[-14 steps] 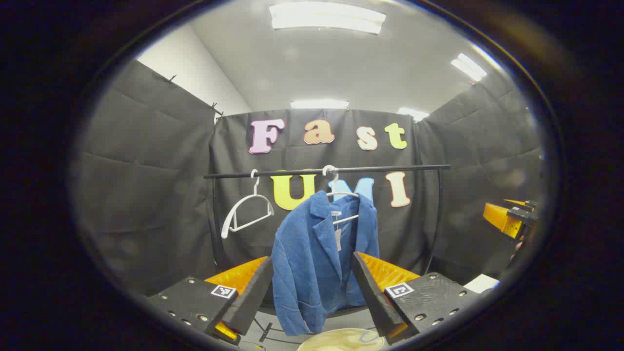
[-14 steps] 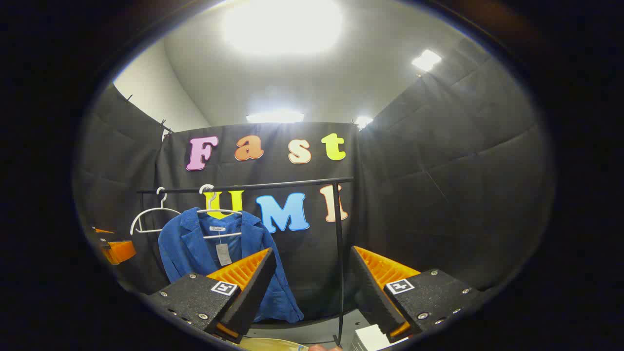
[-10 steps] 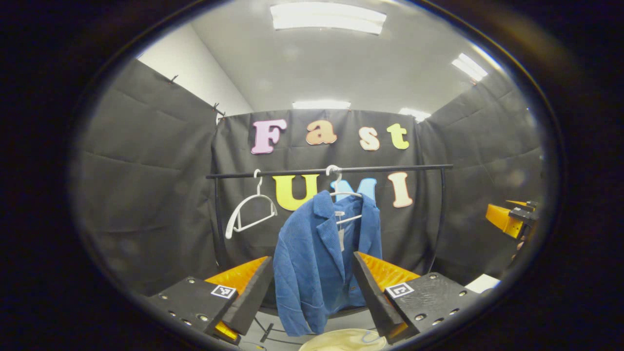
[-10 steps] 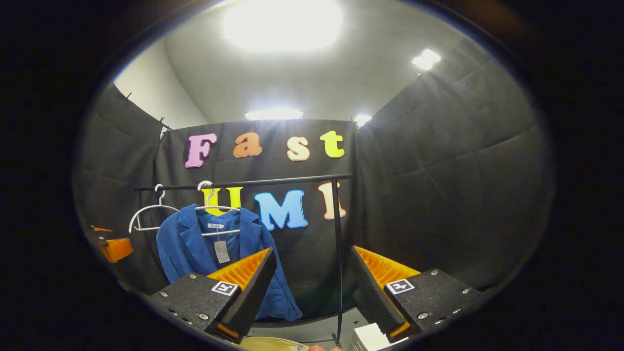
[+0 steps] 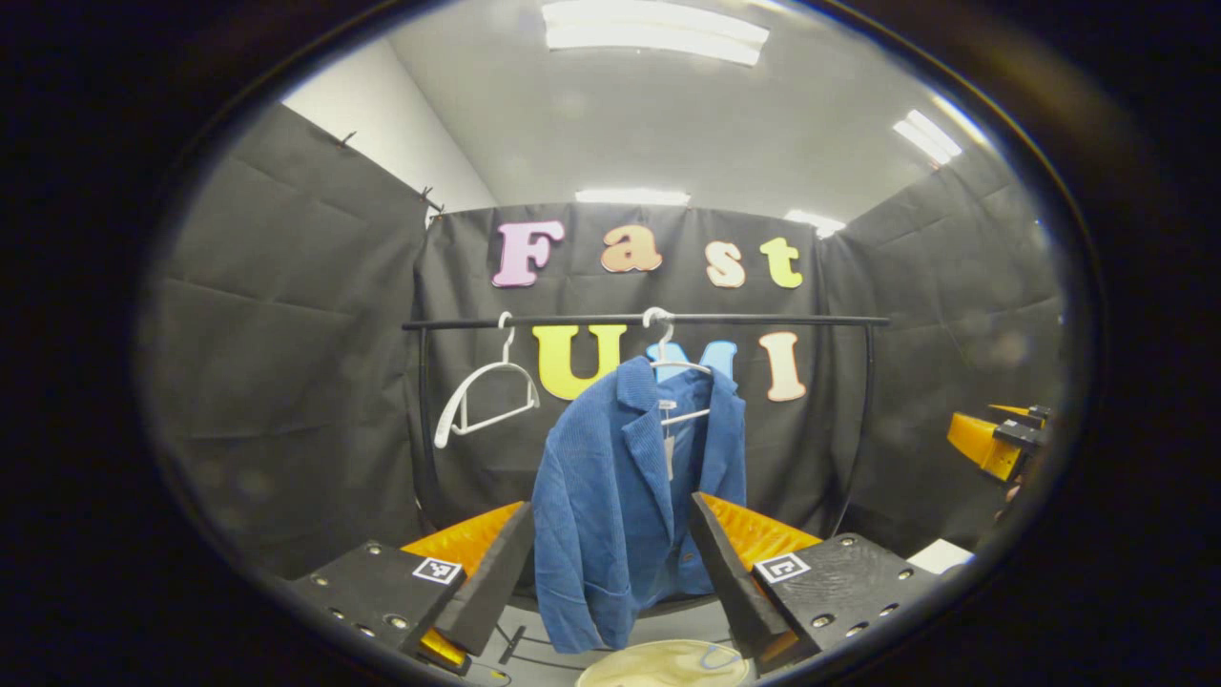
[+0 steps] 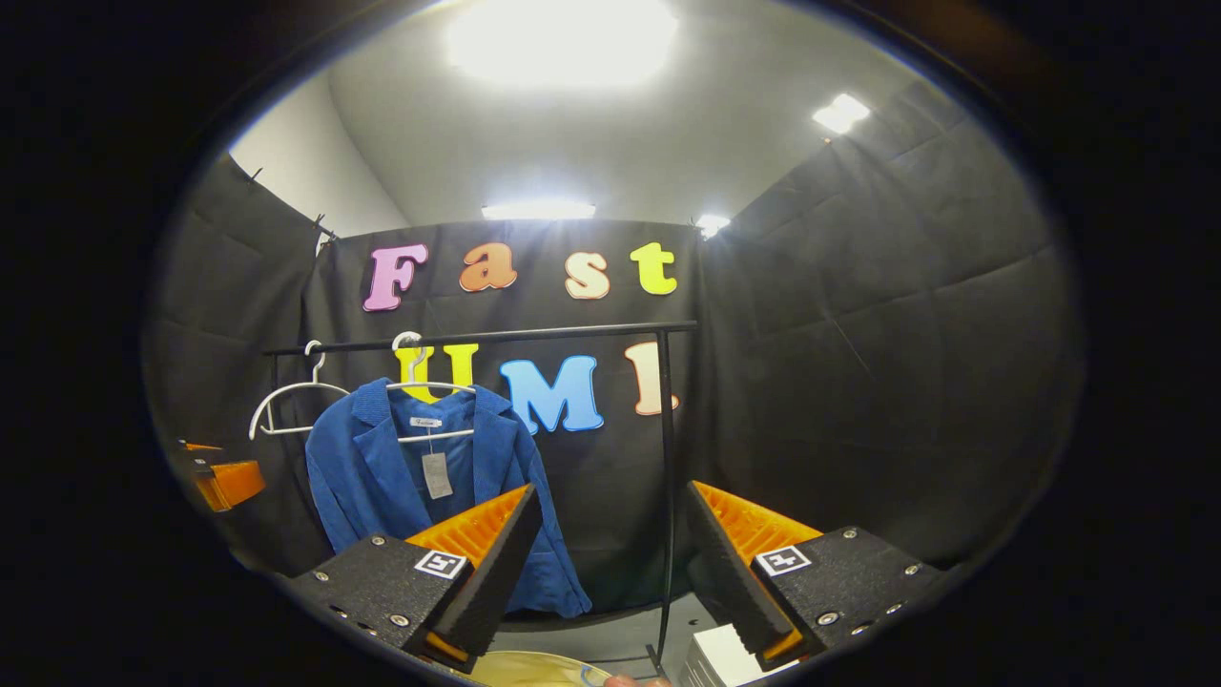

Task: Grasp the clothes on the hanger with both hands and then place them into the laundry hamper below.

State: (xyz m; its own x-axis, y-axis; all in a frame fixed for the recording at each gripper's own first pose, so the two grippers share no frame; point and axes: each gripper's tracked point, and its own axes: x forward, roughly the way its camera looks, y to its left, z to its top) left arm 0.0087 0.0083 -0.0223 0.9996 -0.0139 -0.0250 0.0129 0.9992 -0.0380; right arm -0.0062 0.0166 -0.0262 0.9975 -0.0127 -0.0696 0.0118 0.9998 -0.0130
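Both claws wide, nothing held; if the blue jacket (image 5: 630, 506) is tugged unevenly, the hanger (image 5: 679, 367) is dragged along.

I see black metal garment rail (image 5: 763, 320) spanning booth, horizontal bar on upright posts. Two white wire hangers hook over bar: empty hanger (image 5: 482, 401) toward one end, tilted; second hanger (image 5: 672, 367) beside it carries blue textured jacket (image 5: 620, 506), hanging open. I see pale grey floor (image 6: 591, 639) beneath rail, with round cream laundry hamper rim (image 5: 668, 663) on it below jacket hem, and white box (image 6: 720, 658) near post foot.
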